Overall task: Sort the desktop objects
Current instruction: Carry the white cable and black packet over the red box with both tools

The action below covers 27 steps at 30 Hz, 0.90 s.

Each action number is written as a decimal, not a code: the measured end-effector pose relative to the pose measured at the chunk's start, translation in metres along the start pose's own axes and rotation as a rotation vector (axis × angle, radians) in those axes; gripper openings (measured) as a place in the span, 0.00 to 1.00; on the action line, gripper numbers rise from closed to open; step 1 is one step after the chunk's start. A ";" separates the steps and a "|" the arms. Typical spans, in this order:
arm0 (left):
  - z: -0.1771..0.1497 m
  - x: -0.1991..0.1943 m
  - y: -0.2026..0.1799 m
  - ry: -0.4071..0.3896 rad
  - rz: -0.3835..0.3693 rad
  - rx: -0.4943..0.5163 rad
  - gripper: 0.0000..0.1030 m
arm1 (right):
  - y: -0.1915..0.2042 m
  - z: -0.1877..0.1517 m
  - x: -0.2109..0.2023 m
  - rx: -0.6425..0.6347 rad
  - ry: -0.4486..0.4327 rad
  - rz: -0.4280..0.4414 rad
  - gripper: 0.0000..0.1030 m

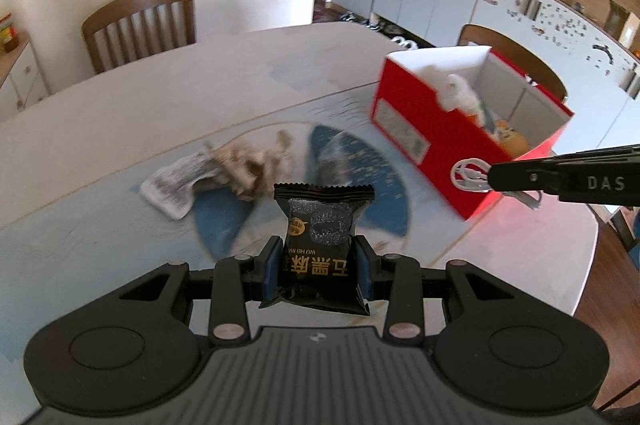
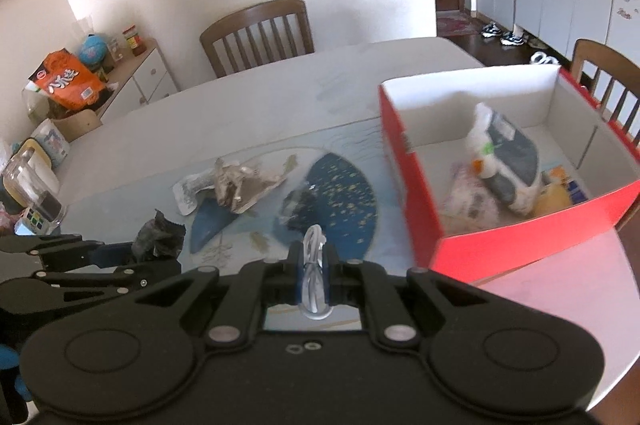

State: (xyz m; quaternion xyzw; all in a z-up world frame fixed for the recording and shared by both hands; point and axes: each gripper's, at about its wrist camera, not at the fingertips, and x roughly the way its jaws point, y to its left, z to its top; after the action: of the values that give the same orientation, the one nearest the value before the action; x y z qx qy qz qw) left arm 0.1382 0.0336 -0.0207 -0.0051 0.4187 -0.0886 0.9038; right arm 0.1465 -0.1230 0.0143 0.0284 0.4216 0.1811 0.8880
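black snack packet (image 1: 322,225) upright in left gripper (image 1: 319,261), long axis vertical, crimped edge up, gold lettering, right gripper (image 2: 315,267) clamped on coiled white cable (image 2: 314,245), beside red box (image 2: 416,181), above table (image 1: 160,97)

box (image 2: 492,249): on the desk (image 2: 280,97), right side, holding several packets
crumpled wrapper (image 2: 236,185): on the desk, left of the box
chair (image 2: 258,33): behind the desk
side cabinet (image 2: 148,81): left of the desk
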 end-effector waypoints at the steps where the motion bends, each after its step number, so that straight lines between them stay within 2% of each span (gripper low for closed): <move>1: 0.003 0.000 -0.006 -0.003 -0.001 0.006 0.35 | -0.004 0.001 -0.003 0.001 -0.005 -0.002 0.08; 15: 0.043 0.024 -0.093 -0.045 -0.062 0.096 0.35 | -0.086 0.015 -0.033 0.042 -0.073 -0.038 0.08; 27: 0.078 0.053 -0.156 -0.050 -0.099 0.155 0.35 | -0.151 0.031 -0.040 0.055 -0.099 -0.069 0.08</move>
State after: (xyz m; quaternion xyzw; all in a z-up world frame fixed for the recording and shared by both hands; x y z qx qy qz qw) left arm 0.2068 -0.1339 0.0033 0.0423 0.3872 -0.1651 0.9061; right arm 0.1922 -0.2739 0.0332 0.0470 0.3827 0.1371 0.9124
